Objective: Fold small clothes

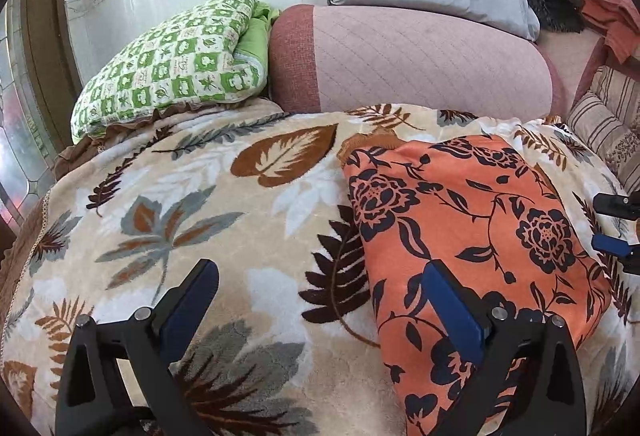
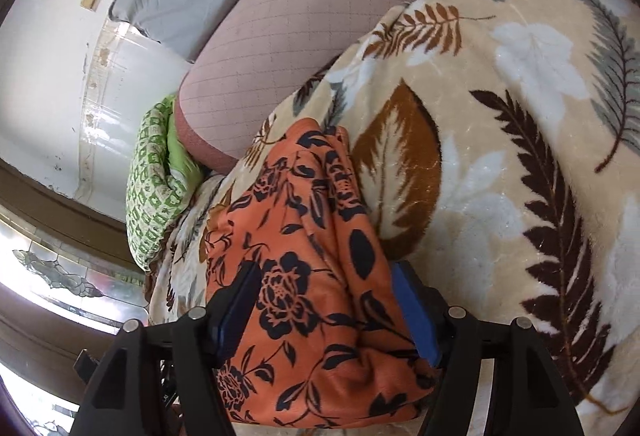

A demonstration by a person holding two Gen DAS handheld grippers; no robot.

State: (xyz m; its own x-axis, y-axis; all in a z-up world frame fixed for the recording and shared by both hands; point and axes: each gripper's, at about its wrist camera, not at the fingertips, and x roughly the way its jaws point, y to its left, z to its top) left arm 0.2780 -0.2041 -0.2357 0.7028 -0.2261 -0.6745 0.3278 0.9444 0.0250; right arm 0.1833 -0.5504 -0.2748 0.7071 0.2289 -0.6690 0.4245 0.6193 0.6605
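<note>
Folded orange floral garment [image 1: 472,232] on a leaf-print blanket [image 1: 208,203], left tool [image 1: 320,300] spread apart and empty, right tool [image 2: 326,300] jaws apart, straddling the cloth without pinching it

**Both grippers open, tilted down**

Left gripper [image 1: 320,296]: jaws spread wide, nothing between the pads, angled downward; right finger [image 1: 452,312] over cloth [image 1: 460,220] edge. Right gripper [image 2: 326,300]: jaws apart, straddling the cloth, pads not visibly pressing; angled down too. Right gripper tips also visible at far right edge of left view, well apart from left gripper.
</note>
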